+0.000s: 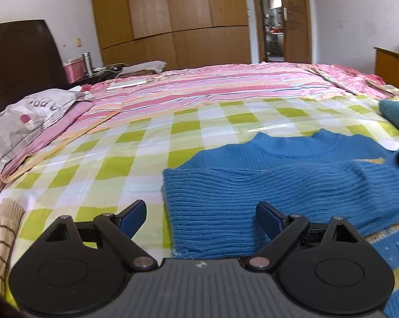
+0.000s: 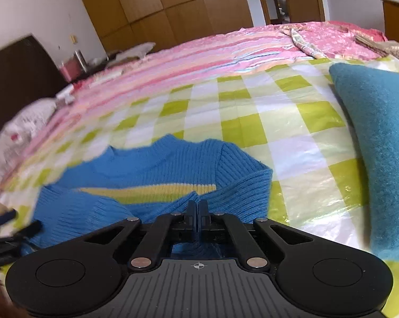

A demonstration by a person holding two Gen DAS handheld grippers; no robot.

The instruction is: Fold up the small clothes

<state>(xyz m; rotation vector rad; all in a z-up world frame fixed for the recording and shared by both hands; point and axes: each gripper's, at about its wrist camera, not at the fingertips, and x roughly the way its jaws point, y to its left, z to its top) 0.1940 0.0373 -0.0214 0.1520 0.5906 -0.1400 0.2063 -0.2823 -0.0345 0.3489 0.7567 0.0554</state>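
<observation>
The bed (image 1: 226, 84) fills both views, and a green-checked sheet (image 1: 135, 143) covers its near half. On that sheet lies the blue sweater (image 1: 279, 175), at about four o'clock in the left wrist view and seven o'clock in the right. Both sleeves look already folded in across the chest, so the sides seem done; the lengthwise fold, hem to collar, is judged still to come.

A teal garment (image 2: 379, 143) rests at three o'clock in the right view, apart from the sweater, and a beige striped knit (image 1: 0, 238) sits at eight o'clock in the left view; whether either still needs folding cannot be told.

The left gripper (image 1: 200, 213) stands wide open with nothing between its pads, hovering over the sweater's near left edge. The right gripper (image 2: 198, 213) has its jaws pressed fully together over the folded sleeve; a pinch of knit may be caught between them, though the tips hide that.

Only the right view shows the sweater's yellow stripe (image 2: 146, 189) clearly and the teal garment whole. Only the left shows the beige knit and the pillow (image 1: 27, 114) at nine o'clock.
</observation>
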